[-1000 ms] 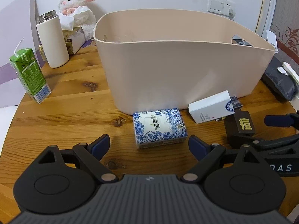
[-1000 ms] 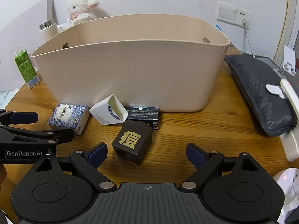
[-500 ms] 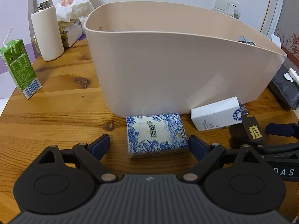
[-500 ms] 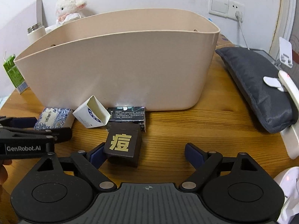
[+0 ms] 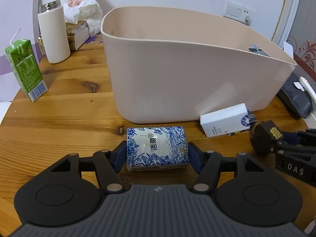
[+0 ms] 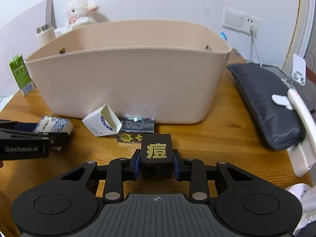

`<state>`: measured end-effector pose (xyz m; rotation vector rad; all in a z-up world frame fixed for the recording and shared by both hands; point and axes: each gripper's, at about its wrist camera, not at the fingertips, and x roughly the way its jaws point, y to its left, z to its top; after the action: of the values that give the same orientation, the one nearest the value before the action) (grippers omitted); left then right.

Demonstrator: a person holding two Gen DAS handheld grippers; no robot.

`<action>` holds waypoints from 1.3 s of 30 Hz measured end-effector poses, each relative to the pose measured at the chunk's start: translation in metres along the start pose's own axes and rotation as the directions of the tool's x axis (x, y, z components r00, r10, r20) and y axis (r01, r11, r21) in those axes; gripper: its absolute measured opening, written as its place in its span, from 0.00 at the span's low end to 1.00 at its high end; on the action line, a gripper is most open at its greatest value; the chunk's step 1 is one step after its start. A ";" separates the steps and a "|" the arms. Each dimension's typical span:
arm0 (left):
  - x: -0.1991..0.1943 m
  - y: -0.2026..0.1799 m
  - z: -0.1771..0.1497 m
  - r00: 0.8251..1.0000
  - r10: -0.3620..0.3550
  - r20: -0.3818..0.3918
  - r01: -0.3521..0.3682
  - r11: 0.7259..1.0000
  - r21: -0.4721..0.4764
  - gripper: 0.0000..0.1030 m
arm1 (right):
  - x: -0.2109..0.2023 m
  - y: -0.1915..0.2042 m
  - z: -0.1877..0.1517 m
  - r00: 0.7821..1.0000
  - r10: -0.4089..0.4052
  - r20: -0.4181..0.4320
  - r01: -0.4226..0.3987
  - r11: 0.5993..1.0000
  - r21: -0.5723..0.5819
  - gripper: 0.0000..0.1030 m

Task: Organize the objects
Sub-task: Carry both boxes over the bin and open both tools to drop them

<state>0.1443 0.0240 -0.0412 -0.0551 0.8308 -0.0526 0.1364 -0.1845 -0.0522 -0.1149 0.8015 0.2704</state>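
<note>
My left gripper (image 5: 157, 156) is shut on a blue-and-white tissue pack (image 5: 157, 146) resting on the wooden table in front of the beige bin (image 5: 187, 75). My right gripper (image 6: 156, 164) is shut on a black box with a gold character (image 6: 156, 150); the box also shows in the left wrist view (image 5: 264, 136). A white box (image 6: 101, 121) leans beside a flat black pack (image 6: 136, 127) at the foot of the bin (image 6: 128, 83). The tissue pack shows at left in the right wrist view (image 6: 53, 125).
A green juice carton (image 5: 25, 71), a white flask (image 5: 54, 33), a tissue box and a plush lamb (image 5: 83, 2) stand at the back left. A dark pouch (image 6: 266, 102) and a white device (image 6: 300, 126) lie at right.
Both grippers moved forward and closed: the left onto the tissue pack, the right onto the black box, which now sits between its fingers.
</note>
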 end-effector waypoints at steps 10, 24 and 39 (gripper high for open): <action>-0.050 -0.015 0.008 0.993 -0.021 0.114 0.016 0.999 0.047 0.64 | -0.052 -0.008 0.018 0.991 0.003 0.135 -0.005 1.000 0.017 0.28; -0.102 -0.019 0.043 0.963 -0.022 0.268 0.010 0.999 0.044 0.64 | -0.088 -0.008 0.055 0.961 -0.008 0.276 0.008 1.000 0.002 0.28; -0.057 -0.034 0.103 0.962 0.023 0.272 -0.045 0.996 0.073 0.64 | -0.060 -0.012 0.112 0.957 -0.020 0.289 0.024 1.000 -0.008 0.28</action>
<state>0.1810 -0.0029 0.0727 0.0261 0.5543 -0.0444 0.1780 -0.1848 0.0686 -0.0919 0.5073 0.2634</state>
